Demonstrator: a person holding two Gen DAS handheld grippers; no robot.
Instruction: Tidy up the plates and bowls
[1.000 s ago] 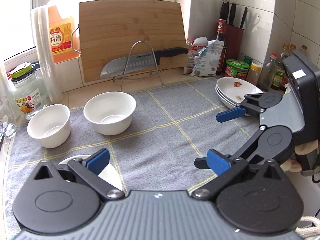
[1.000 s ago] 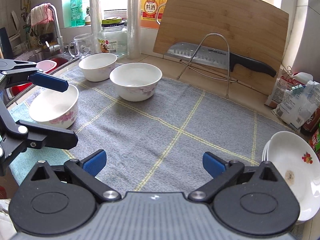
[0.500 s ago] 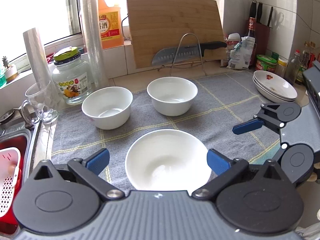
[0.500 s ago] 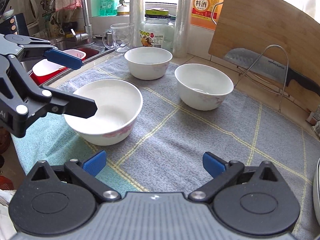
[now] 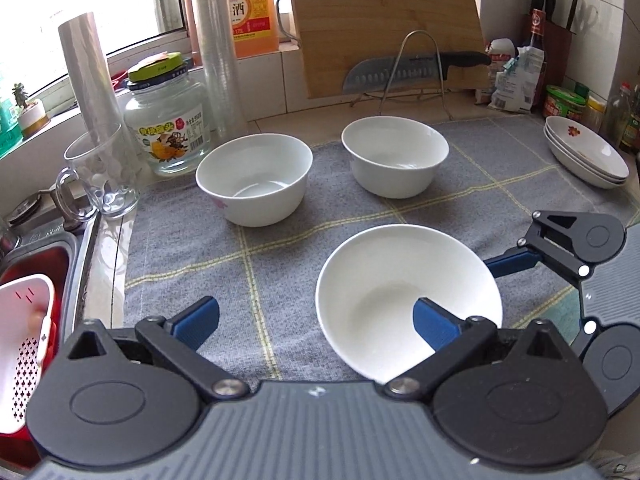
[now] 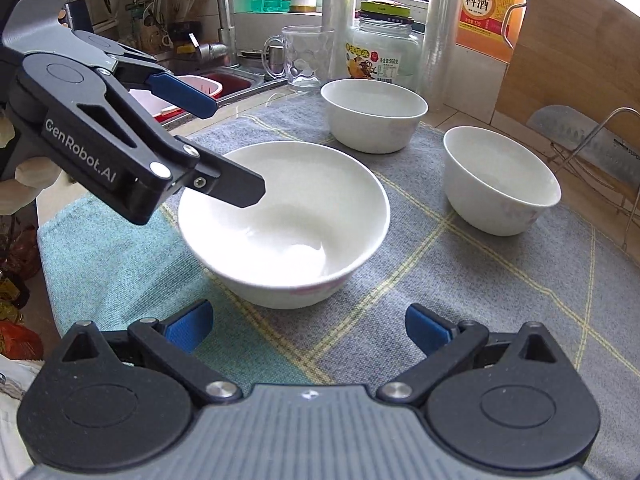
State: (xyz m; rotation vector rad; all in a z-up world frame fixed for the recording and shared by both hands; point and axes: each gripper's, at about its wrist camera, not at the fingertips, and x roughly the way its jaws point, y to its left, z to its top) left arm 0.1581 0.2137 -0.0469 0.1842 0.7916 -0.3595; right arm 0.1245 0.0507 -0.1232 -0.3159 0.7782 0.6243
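Bowl (image 5: 408,296) sits under the left tool (image 5: 316,320), jaws apart; right tool (image 6: 308,326) also apart. Straddle the rim, then clamp.

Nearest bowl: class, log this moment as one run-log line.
left hand-held gripper: open, one finger over nearest bowl | right hand-held gripper: open, empty | plates: stacked

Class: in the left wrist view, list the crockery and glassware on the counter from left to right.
Glass mug → glass jar → left bowl → near bowl (overlapping the far bowl in order) → stack of plates.
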